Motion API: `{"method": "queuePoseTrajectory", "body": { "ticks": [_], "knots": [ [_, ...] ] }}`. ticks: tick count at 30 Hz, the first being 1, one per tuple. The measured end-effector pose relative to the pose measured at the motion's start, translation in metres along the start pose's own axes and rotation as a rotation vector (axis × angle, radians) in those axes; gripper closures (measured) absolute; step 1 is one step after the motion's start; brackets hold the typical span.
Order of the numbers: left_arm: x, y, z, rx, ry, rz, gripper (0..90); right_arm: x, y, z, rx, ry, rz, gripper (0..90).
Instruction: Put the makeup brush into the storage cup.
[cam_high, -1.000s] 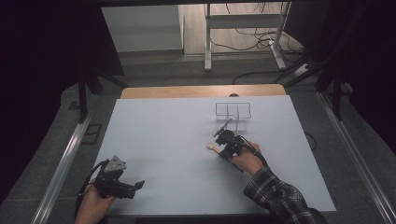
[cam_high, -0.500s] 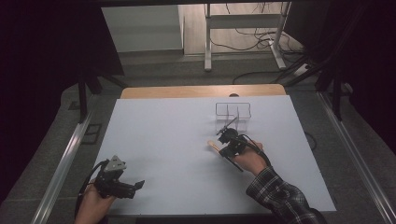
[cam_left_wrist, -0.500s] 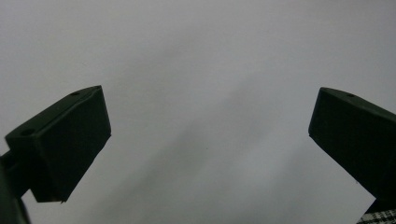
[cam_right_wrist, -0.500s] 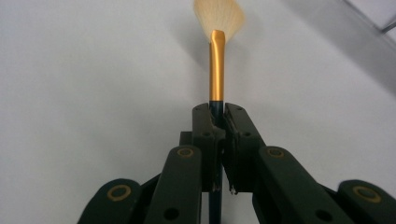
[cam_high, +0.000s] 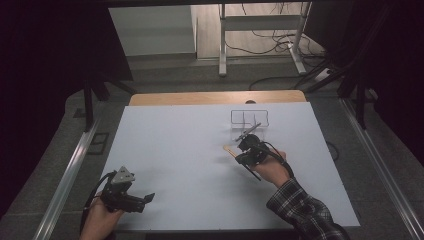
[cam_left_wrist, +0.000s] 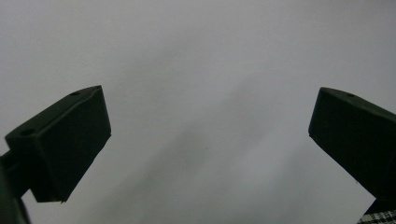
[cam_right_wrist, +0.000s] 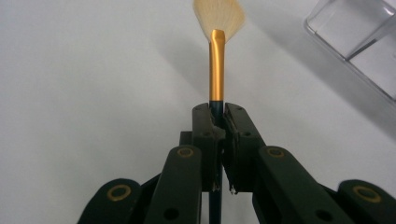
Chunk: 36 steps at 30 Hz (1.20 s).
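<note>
Right gripper (cam_right_wrist: 217, 114) is clamped tight on a slim fan brush with dark handle, gold metal ferrule and pale splayed bristles (cam_right_wrist: 216, 60), jaws pinching the dark handle just below the ferrule, brush pointing straight out along the jaw axis. In the high view that gripper (cam_high: 248, 145) sits mid-right on the white table (cam_high: 175, 150), just short of a clear plastic divided organiser box (cam_high: 249, 118) near the far edge; a thin stick (cam_high: 231, 148), pale and too small to identify, lies on the surface just left of it. Handling guess: brush is very light, handle stiff and thin, probably slick lacquer, so it can pivot in a two-point pinch; the grip near the ferrule looks sensible, keeps the tip controlled. Bristles are soft and will deform if pushed into the box wall, so lead with clearance, not contact. The box looks light too and may skid if nudged. Left gripper (cam_high: 131, 199) is parked near the front-left table edge, jaws wide apart, holding nothing; its own view has bare white surface (cam_left_wrist: 205, 93) between the jaws. Plenty of open tabletop between the two grippers; the tight spots are the box compartments and the far edge behind them.
</note>
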<state>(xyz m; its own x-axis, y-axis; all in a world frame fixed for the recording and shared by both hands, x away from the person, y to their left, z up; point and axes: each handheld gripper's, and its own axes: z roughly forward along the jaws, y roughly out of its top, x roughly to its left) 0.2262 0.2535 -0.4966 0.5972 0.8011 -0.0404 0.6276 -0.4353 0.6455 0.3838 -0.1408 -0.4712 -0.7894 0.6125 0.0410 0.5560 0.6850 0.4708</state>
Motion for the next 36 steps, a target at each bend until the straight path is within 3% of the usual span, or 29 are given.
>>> {"method": "queuePoseTrajectory", "body": {
  "ticks": [15,36],
  "knots": [
    [0.001,0.0,0.0,-0.001,0.002,-0.002,0.0,0.0,-0.001,-0.014,-0.087,0.002,-0.022,84.0],
    [0.002,0.0,-0.001,-0.018,-0.002,-0.024,0.0,-0.008,-0.002,-0.037,-0.24,-0.014,0.008,83.9]
  ]
}}
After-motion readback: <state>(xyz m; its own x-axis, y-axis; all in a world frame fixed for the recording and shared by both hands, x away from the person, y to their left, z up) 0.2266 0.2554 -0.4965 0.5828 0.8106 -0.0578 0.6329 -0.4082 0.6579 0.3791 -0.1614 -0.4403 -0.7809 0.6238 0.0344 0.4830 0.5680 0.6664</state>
